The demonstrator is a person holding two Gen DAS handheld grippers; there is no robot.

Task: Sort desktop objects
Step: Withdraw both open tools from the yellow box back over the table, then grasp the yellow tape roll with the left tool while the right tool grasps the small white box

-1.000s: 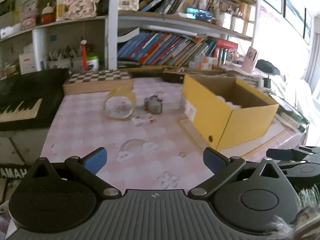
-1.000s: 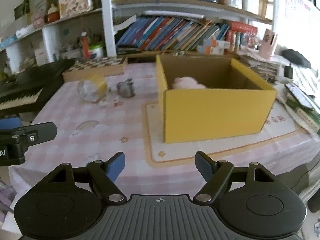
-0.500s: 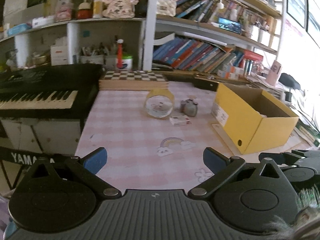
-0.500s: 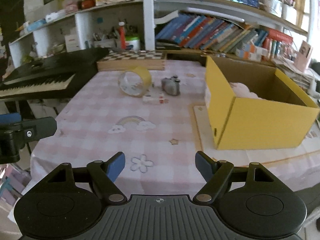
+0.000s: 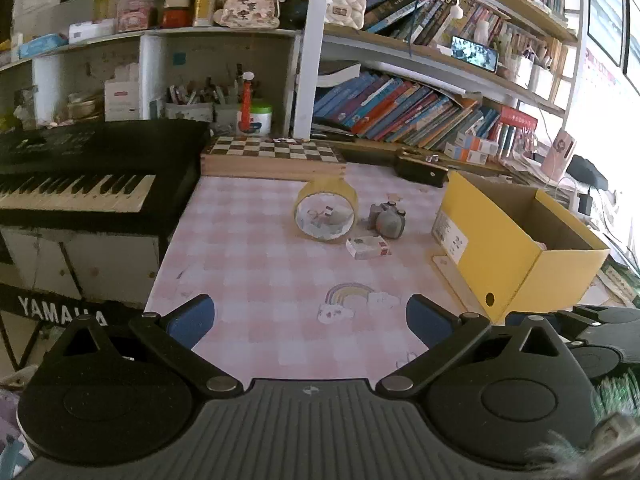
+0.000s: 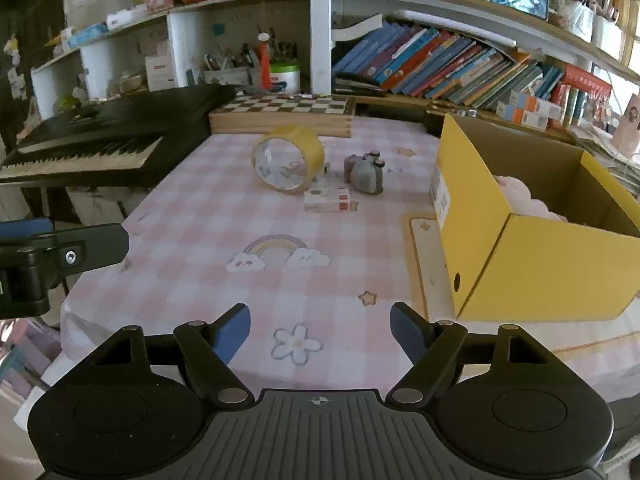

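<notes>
Left gripper (image 5: pixel 310 314) and right gripper (image 6: pixel 320 330) both hung spread wide and empty above the near table edge. Tape roll (image 6: pixel 288 158), grey toy camera (image 6: pixel 365 172) and small box (image 6: pixel 329 200) lay clustered mid-table, left of the yellow box (image 6: pixel 540 256).

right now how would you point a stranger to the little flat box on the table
Find the open yellow box on the pink checked tablecloth. To its left stands a tape roll; the flat white carton lies just in front, the only flat, rectangular thing there.
</notes>
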